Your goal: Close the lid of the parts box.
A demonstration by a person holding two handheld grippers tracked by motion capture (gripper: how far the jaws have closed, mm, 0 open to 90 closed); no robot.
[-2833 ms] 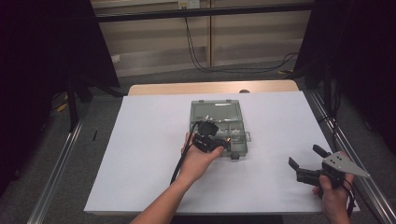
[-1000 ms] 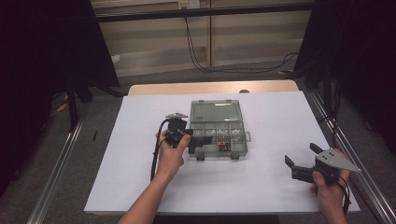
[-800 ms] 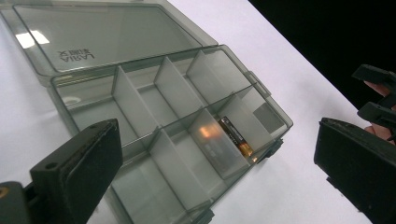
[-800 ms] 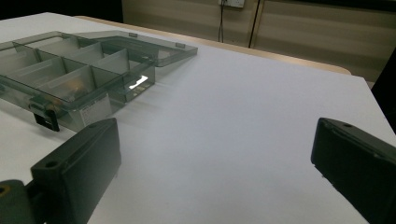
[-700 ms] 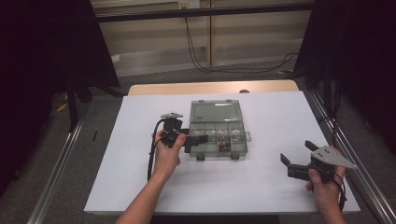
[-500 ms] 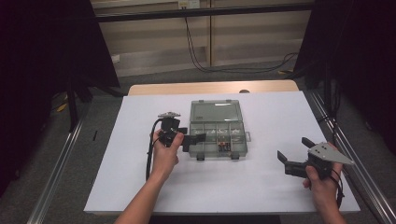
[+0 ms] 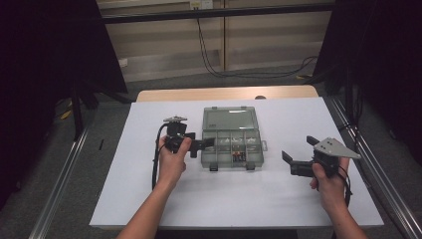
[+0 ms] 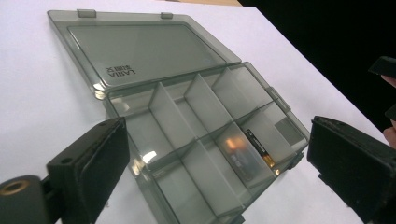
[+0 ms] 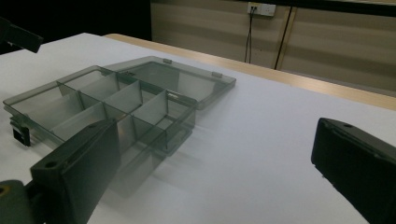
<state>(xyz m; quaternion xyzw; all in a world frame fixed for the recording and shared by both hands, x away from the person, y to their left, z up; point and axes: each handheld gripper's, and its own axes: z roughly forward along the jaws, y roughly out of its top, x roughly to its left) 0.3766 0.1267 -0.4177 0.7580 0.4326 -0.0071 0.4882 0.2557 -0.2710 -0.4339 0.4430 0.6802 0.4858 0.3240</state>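
The compartment box [image 7: 230,144] lies open at the middle of the white surface [image 7: 149,199], its lid [image 7: 229,119] folded flat on the far side. In the left gripper view, small parts, among them a slim dark piece [image 8: 258,145], sit in one compartment of the near row, second from the right-hand end in the high view; the other compartments look empty.

The left gripper [image 7: 205,144] is held just beside the box's left wall, pointing toward it. Its jaws have just been closing slightly but stand wide apart, nothing between them. The right gripper [image 7: 293,158] hovers well apart from the box on its right side, jaws spread wide and empty.

Judged step: steadying the box so that the other gripper can work on its contents or lid.

Procedure, as advised:
- Bring the left jaws over the box's left wall, one pad inside and one outside, before closing
- Keep the pads clear of the thin dividers, which look liable to flex
- Approach with the right gripper from above the loaded compartment, not across the hinge
- Avoid pushing sideways: the light box is likely to slide on the smooth surface
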